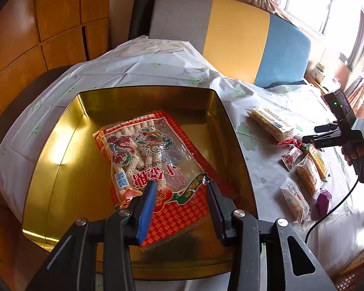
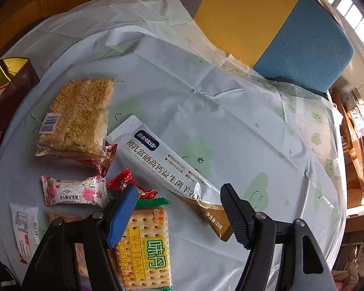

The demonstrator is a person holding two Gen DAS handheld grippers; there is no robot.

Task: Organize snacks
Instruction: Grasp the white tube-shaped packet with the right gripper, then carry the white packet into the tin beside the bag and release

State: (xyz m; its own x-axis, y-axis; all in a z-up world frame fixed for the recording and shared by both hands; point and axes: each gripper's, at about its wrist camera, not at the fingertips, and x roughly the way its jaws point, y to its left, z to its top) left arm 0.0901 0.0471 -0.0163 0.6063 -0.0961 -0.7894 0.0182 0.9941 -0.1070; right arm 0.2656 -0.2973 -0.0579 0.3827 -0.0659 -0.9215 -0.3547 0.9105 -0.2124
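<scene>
Red dragon-print candy bag (image 1: 148, 160) is laid flat in gold tin (image 1: 60, 150) w/ left gripper (image 1: 180, 191) open, empty above; right gripper (image 2: 179, 197) open, empty over loose snacks beside tin, presumably for next pick.

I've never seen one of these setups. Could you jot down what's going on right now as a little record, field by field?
Container: gold tin on the table, lid off
Inside tin: one red dragon-print snack bag
Left gripper: open, above the bag's near end
Right gripper: open, above the loose snacks
Loose on tablecloth: puffed-rice cake, white sachet stick, cracker pack, rose-print candy, red candy
Behind table: grey, yellow and blue cushion
</scene>
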